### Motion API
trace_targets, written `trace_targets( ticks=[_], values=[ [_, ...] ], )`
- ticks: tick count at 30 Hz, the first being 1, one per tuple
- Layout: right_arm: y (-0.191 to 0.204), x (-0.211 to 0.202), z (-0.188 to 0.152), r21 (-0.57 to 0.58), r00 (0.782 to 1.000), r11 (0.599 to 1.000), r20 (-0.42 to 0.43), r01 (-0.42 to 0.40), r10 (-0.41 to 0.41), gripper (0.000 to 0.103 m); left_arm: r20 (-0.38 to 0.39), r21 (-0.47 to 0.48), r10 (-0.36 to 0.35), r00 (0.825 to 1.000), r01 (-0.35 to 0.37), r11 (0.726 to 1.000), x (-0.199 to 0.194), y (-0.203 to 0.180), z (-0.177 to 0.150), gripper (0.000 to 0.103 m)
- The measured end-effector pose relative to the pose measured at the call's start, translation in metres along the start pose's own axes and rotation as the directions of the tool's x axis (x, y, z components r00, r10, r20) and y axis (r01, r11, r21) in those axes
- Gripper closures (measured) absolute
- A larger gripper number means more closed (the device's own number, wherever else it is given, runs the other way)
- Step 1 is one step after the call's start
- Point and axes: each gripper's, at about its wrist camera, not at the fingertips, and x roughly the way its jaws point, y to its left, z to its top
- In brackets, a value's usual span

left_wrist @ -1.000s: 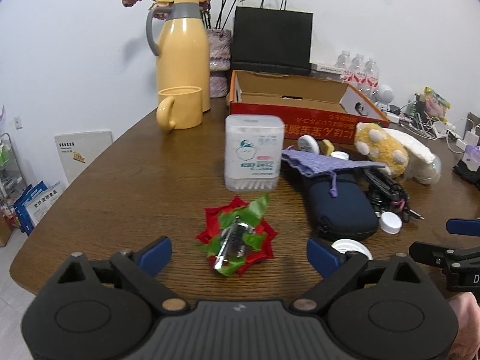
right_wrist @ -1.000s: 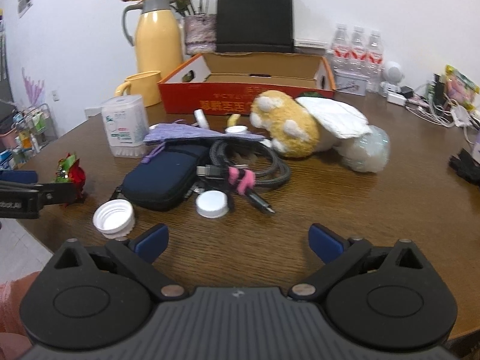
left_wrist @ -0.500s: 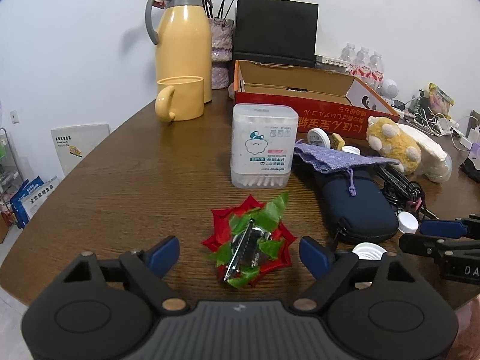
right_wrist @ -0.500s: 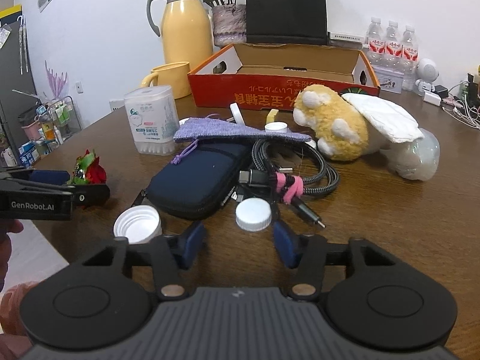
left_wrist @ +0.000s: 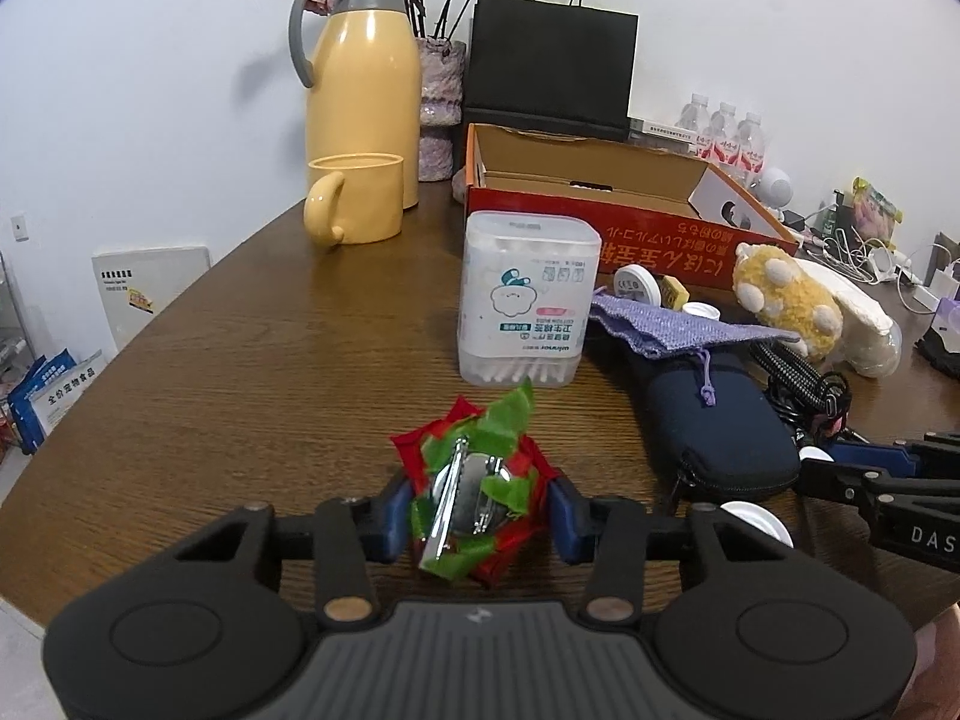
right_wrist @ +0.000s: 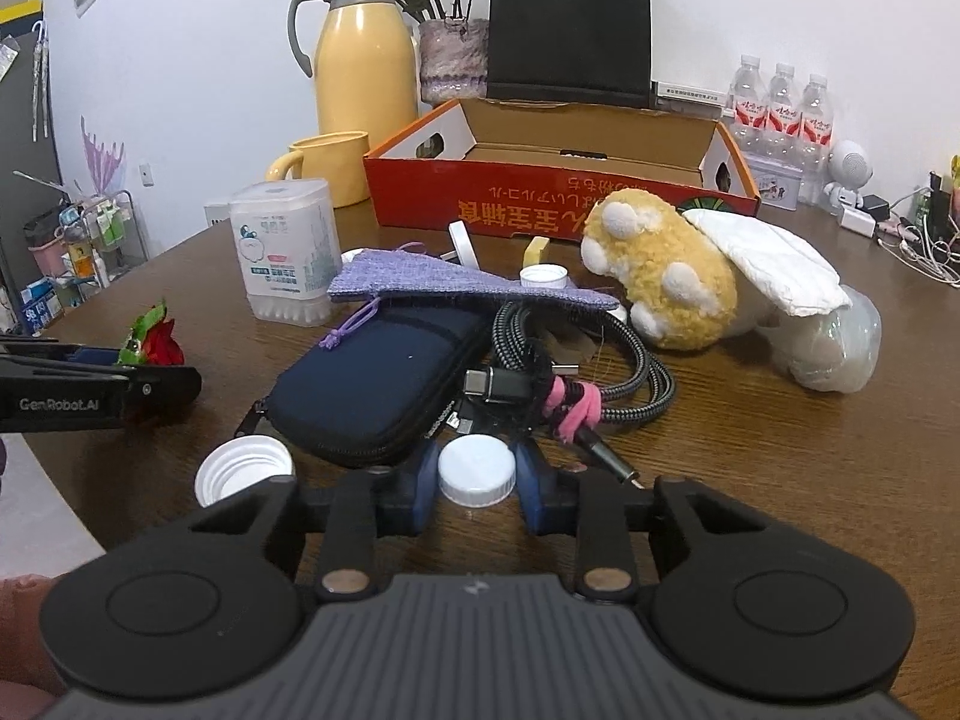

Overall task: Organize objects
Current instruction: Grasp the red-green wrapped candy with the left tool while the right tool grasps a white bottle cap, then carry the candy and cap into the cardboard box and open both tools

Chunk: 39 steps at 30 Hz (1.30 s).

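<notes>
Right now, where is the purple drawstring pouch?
The purple pouch lies mid-table in the right wrist view, draped over the navy case, between the cotton swab box and plush toy.

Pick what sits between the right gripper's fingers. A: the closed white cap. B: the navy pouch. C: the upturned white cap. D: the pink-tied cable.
A: in the right wrist view the closed white cap sits between the blue pads of the right gripper, whose jaws are closing on it; the upturned cap lies off to its left, outside them.
</notes>
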Motion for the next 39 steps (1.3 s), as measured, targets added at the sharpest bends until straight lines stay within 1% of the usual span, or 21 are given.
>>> trace_targets(
  ticks=[8,17,21,30,39],
  values=[
    [-0.002,-0.016,-0.006,0.012,1.0,1.0,0.018,-0.022,0.021,0.074,0.025,-0.003,-0.004,1.0,0.004,1.0,-0.012,-0.004,0.003,0.061],
    [-0.007,-0.036,-0.013,0.025,0.999,1.0,0.049,-0.019,0.018,0.074,0.053,0.013,-0.008,0.999,0.008,1.0,-0.025,-0.013,0.006,0.061],
    [-0.01,-0.043,-0.01,0.026,0.997,1.0,0.075,-0.011,0.009,0.074,0.068,0.019,-0.026,0.997,0.025,1.0,-0.028,-0.017,0.011,0.061],
    [-0.018,-0.047,0.014,0.018,0.988,1.0,0.154,0.004,-0.007,0.074,0.119,0.061,-0.083,0.989,0.076,0.995,-0.025,-0.038,0.039,0.061],
    [-0.038,-0.033,0.049,0.03,0.976,0.999,0.216,0.011,-0.017,0.074,0.158,0.098,-0.121,0.98,0.107,0.989,-0.004,-0.063,0.083,0.061]
  ],
)
